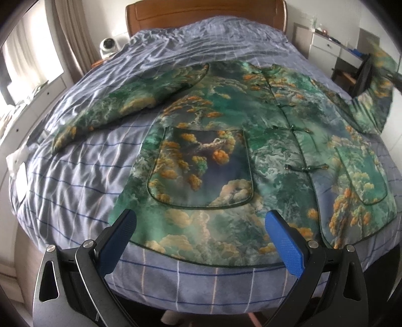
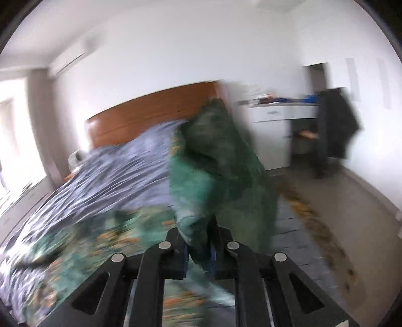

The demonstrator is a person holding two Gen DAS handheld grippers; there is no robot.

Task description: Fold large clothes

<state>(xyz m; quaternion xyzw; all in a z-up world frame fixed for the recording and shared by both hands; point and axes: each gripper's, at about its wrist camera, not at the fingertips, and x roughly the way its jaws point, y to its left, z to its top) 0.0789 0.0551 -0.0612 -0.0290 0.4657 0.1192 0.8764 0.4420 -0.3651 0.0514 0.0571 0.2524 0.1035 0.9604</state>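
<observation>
A large green jacket [image 1: 226,140] with an orange tree print and knot buttons lies front up on the bed. Its left sleeve [image 1: 120,105] lies spread out to the left. My left gripper [image 1: 201,221] is open and empty, just above the jacket's hem near the bed's front edge. My right gripper [image 2: 199,249] is shut on the jacket's right sleeve [image 2: 216,166] and holds it raised above the bed; the view is blurred. The raised sleeve also shows in the left wrist view [image 1: 379,75].
The bed has a blue checked cover [image 1: 75,176] and a wooden headboard [image 1: 206,12]. A white desk [image 2: 276,115] and a dark garment on a chair [image 2: 336,125] stand to the right. A window with curtains [image 1: 32,55] is on the left.
</observation>
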